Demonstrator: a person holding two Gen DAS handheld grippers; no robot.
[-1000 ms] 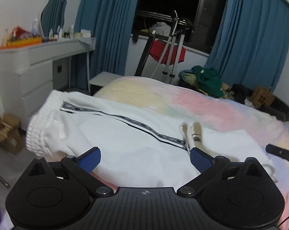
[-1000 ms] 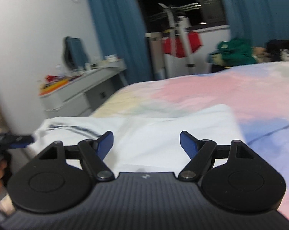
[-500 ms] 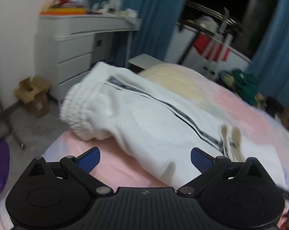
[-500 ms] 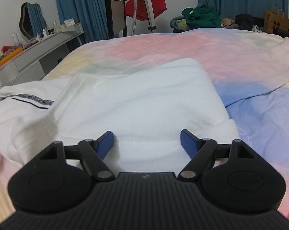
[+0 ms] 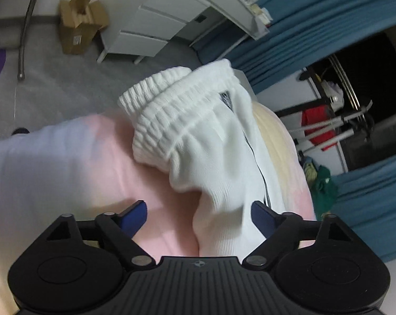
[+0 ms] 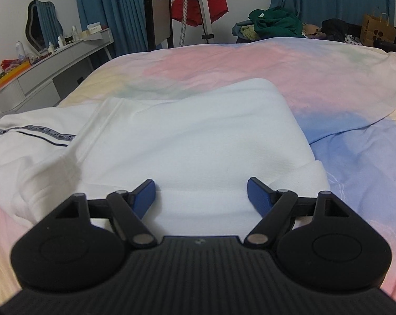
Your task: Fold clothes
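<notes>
White track pants (image 5: 198, 141) with a dark side stripe lie on the pastel bedspread (image 5: 66, 162), their ribbed elastic waistband (image 5: 169, 110) bunched near the bed's edge. My left gripper (image 5: 199, 214) is rolled over and hovers just short of that end. Its jaws are closing, and a fold of the white cloth lies between them, with the pads apart from it. In the right wrist view the folded part of the pants (image 6: 192, 136) spreads across the bed. My right gripper (image 6: 201, 193) stands open over its near edge, pads not pressing on the fabric.
A white dresser (image 5: 150, 26) and a cardboard box (image 5: 78, 23) stand on the grey floor past the bed's edge. Blue curtains (image 6: 111, 8), a clothes rack with a red garment (image 6: 198, 5), a green clothes pile (image 6: 274, 23) and a paper bag (image 6: 376, 31) line the far side.
The left gripper rolled strongly, dropped toward the waistband end, and its jaws narrowed. The right gripper sank over the folded pants early on, then held still.
</notes>
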